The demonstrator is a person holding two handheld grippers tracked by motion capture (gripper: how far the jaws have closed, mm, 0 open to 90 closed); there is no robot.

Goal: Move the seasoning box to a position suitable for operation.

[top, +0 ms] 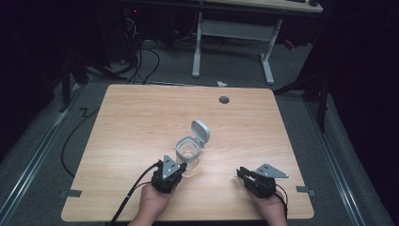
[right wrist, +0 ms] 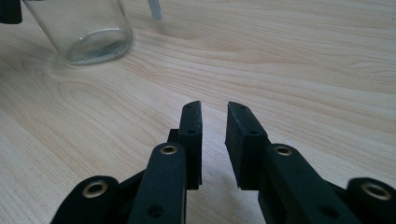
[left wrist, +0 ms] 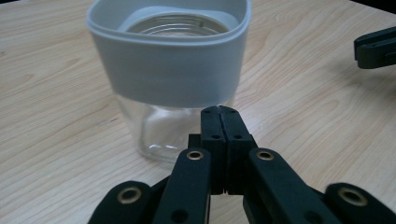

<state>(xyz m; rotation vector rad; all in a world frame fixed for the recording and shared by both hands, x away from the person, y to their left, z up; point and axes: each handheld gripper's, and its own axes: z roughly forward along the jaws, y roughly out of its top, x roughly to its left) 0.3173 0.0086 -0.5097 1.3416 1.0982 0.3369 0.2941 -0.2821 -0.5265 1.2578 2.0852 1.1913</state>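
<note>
A: Your left gripper, black two-jaw one, has its jaws pressed together on nothing, tips just short of the clear glass jar with the grey square plastic collar

B: Where's that jar on the light wooden table?

A: Near the middle, slightly toward your side, upright; its grey flip lid stands open on the far right side of the collar, jar looks empty

B: And your right gripper?

A: Jaws a little apart, nothing between them, low over bare wood at near right, well apart from the jar, pointing left toward it
</note>
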